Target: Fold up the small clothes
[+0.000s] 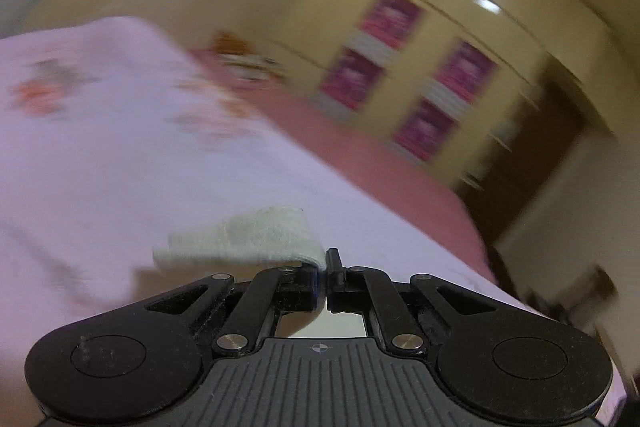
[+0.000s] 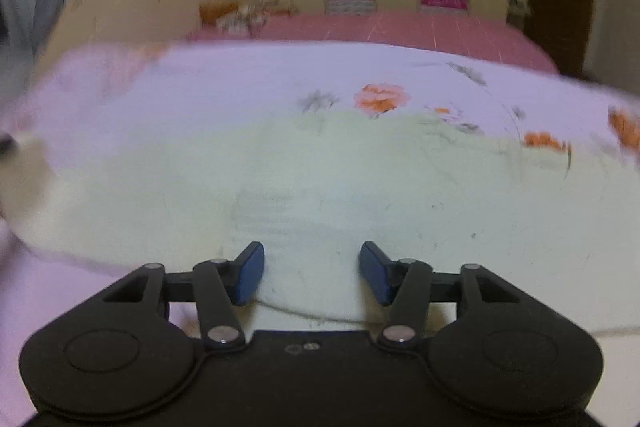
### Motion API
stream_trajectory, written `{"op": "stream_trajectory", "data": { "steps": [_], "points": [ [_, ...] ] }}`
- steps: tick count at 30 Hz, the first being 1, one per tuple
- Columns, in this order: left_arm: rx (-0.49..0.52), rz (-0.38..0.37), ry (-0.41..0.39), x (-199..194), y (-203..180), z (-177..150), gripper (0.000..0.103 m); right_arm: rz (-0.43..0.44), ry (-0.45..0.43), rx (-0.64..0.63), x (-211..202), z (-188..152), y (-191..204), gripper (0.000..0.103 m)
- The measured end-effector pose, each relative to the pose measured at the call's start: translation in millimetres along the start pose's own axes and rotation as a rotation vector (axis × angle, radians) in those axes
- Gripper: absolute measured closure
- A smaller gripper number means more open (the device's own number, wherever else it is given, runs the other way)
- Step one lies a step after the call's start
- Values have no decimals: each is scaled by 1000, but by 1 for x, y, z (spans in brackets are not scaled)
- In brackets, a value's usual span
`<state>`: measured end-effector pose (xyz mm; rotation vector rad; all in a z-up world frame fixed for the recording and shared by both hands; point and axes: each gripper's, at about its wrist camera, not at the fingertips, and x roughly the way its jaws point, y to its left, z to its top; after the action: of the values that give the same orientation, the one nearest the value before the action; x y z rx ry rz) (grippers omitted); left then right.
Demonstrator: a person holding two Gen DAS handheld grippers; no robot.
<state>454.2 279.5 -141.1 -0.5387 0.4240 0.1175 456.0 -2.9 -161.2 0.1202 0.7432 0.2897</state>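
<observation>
Now the left gripper (image 1: 325, 269) pinches the pale garment's (image 1: 240, 239) corner; the right gripper (image 2: 312, 273) stands half open astride the near edge of that cloth, not gripping it.

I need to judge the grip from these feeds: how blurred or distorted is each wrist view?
Left wrist view: heavy motion smear on the cream cupboard and lilac floral sheet; the black left gripper and its pinched pale green cloth edge stay sharp. Right wrist view: milder blur, fisheye bowing, glare-free; the blue-padded right gripper reads open over the cloth.
</observation>
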Motion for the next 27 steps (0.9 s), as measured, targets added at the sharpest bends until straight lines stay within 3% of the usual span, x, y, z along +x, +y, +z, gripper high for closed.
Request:
{"op": "stream_trajectory", "data": {
  "steps": [4,7,13,14,15,16,17,18,20,27],
  "points": [
    [100,-142,88,28,-84,-24,99,23,-59,97,-34,4,-35,51],
    [207,-211,191,59,-145,-59,99,4,-81,151,-54,5,-69,51],
    [349,-183,421,92,-202,-116,96,-44,-61,237,-75,-11,-130,49],
    [356,-180,420,80,-207,-123,88,-42,-57,249,-77,-13,-137,49],
    [349,-184,418,74,-206,-124,61,-37,-55,256,-78,-16,-140,48],
    [332,-180,404,67,-203,-120,16,-30,-53,260,-78,-17,-144,48],
    [319,-168,371,61,-197,-115,1,-22,-50,259,-78,-19,-145,47],
    [312,-156,292,46,-194,-108,1,-12,-46,257,-76,-19,-145,45],
    [330,-146,261,31,-181,-104,1,9,-41,247,-77,-20,-143,43],
    [366,145,180,-5,-110,-82,1,61,-36,60,-65,-10,-97,43]
  ]
}}
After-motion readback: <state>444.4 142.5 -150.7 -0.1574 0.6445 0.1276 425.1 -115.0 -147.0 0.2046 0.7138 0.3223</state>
